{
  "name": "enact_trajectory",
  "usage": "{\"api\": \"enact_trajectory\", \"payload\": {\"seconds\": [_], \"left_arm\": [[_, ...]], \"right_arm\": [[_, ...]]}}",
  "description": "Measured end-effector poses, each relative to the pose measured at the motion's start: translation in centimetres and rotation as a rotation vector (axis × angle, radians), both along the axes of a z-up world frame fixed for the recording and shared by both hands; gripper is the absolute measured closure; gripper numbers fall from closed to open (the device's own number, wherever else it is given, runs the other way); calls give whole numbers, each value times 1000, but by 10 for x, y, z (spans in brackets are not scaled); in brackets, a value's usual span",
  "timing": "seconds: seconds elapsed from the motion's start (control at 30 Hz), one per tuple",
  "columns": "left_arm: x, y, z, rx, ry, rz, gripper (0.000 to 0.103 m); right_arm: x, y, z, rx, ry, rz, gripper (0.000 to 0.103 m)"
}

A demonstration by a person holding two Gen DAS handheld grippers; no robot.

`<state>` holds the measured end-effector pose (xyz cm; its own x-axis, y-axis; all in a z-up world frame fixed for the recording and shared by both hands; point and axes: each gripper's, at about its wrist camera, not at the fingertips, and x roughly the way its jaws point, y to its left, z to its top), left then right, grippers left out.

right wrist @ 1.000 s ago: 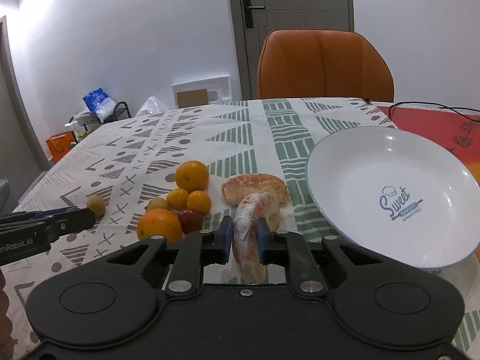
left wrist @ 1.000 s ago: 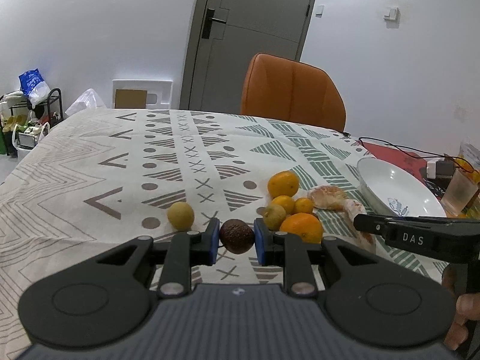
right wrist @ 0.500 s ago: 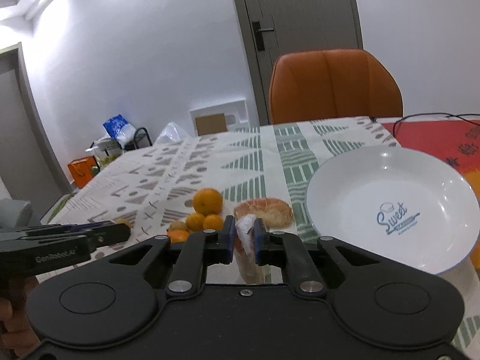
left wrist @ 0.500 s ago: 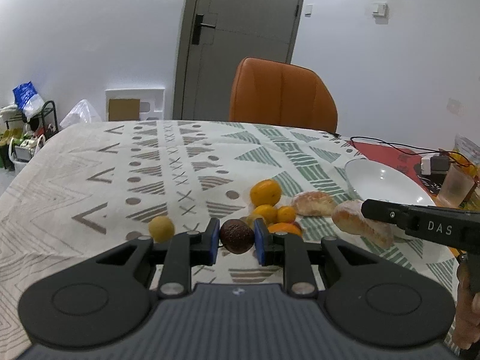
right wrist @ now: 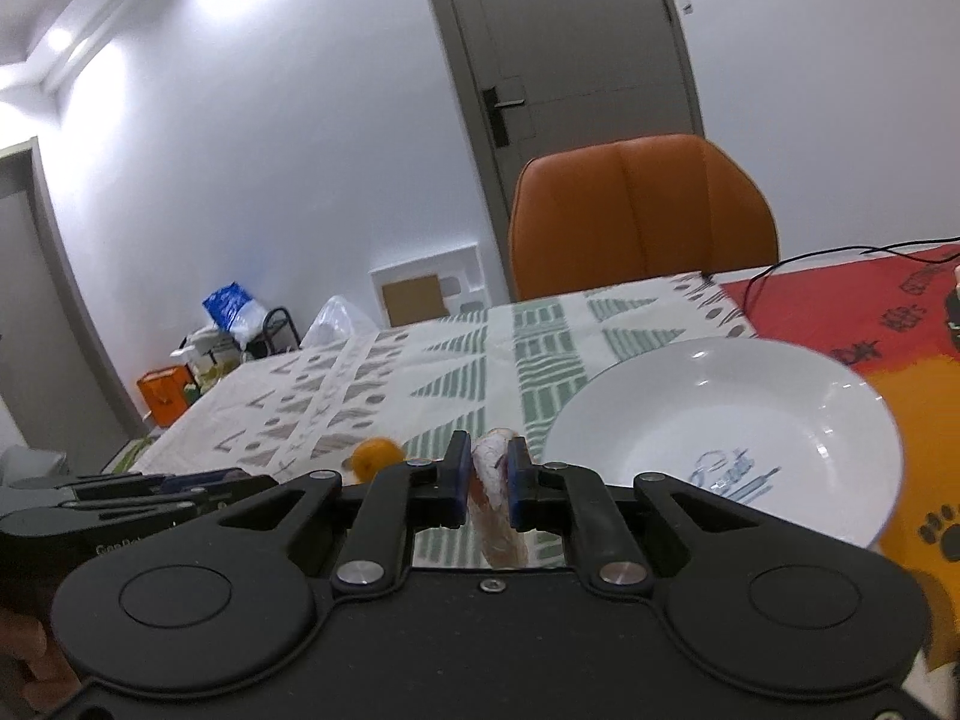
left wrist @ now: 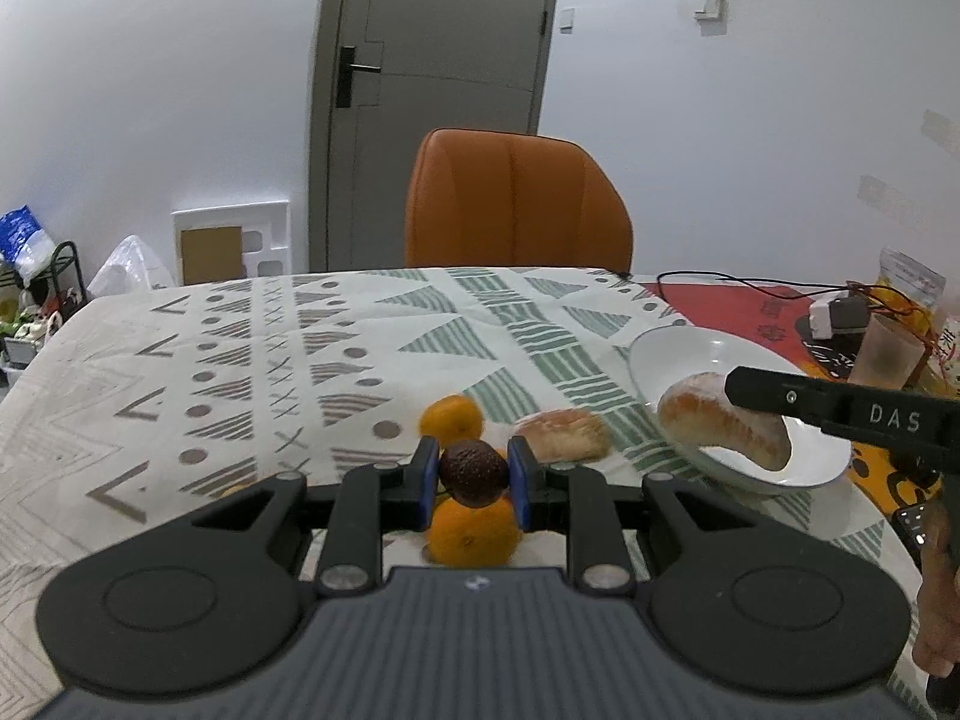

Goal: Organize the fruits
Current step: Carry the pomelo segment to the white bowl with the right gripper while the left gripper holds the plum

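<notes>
Left tool (left wrist: 470, 479) clamped on small dark-brown wrinkled round fruit (left wrist: 473, 473), held above desk (left wrist: 240, 360) w/ oranges below: looks light, firm, prob. secure at its middle. Right tool (right wrist: 485, 479) pinches pale orange peeled citrus segment (right wrist: 495, 501) beside white ceramic plate (right wrist: 660, 396): looks soft, fragile, so gentle squeeze mid-length.

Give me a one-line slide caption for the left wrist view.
Left gripper clamps a dark avocado above oranges on the patterned tablecloth.

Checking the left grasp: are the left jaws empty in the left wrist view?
No, the left gripper is shut on a dark brown fruit, pinched between its blue pads.
</notes>
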<state>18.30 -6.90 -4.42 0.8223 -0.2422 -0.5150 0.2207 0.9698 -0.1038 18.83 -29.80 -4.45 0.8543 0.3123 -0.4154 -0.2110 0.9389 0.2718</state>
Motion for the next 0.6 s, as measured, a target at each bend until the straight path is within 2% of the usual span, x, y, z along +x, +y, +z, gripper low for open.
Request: {"api": "enact_trajectory", "payload": {"seconds": [0.13,0.17,0.33,0.6], "left_arm": [[5,-12,3,7,-9,-12,80],[6,-14,4,10,-11,-16,80],[10,-28,6,25,-21,-36,80],[9,-36,4,39,-14,-46,80]], "right_arm": [[1,-12,2,13,-8,-15,95],[0,-15,3,18,-13,-19,103],[-1,-31,6,10,-42,-61,103],[0,-47,-6,65,36,-64,103]]}}
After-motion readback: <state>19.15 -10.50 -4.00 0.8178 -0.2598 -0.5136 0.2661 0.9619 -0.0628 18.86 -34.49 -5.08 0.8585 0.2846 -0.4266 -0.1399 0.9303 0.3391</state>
